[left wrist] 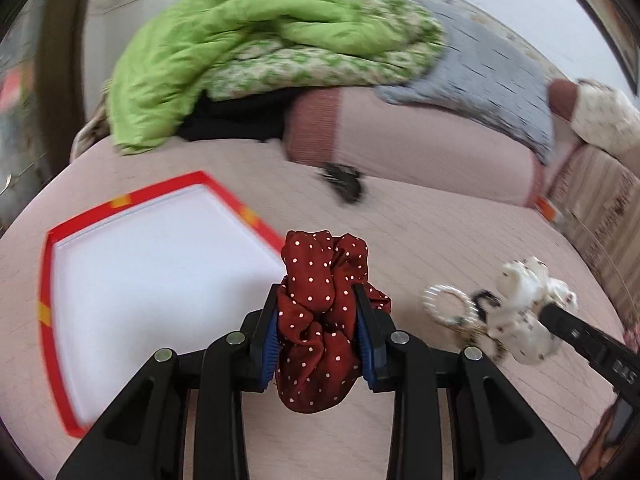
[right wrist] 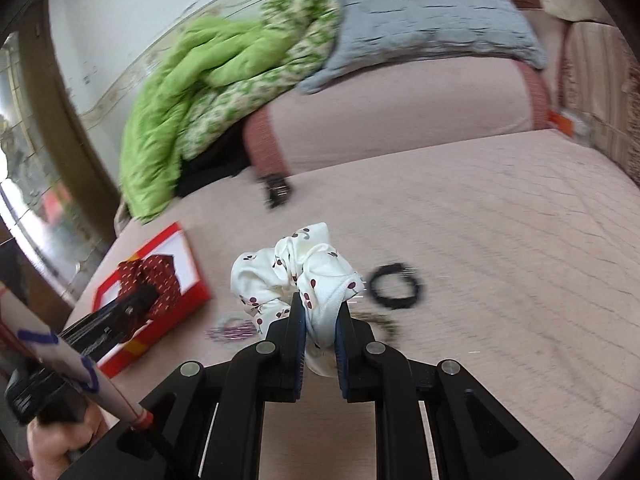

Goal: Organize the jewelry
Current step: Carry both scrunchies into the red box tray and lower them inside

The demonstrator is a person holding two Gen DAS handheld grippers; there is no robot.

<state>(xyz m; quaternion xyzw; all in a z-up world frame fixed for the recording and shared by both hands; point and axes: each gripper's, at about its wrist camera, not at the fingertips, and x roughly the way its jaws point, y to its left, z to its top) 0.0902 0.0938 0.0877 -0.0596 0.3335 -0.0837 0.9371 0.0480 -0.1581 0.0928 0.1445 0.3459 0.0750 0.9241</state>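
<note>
The left gripper (left wrist: 316,320) pinches a dark red polka-dot scrunchie (left wrist: 320,320) between its blue pads, holding it just beside the near corner of the red-rimmed white tray (left wrist: 48,280) on the pink bed cover (left wrist: 440,240). The right gripper (right wrist: 320,320) is clamped on a white cherry-print scrunchie (right wrist: 296,276), lifted above a beaded bracelet (right wrist: 232,330), with a black hair tie (right wrist: 394,286) lying just to its right.

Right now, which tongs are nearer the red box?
Left. The left tongs, gripping the red scrunchie, sit beside the red box; the right tongs, holding the white scrunchie, are farther away.
</note>
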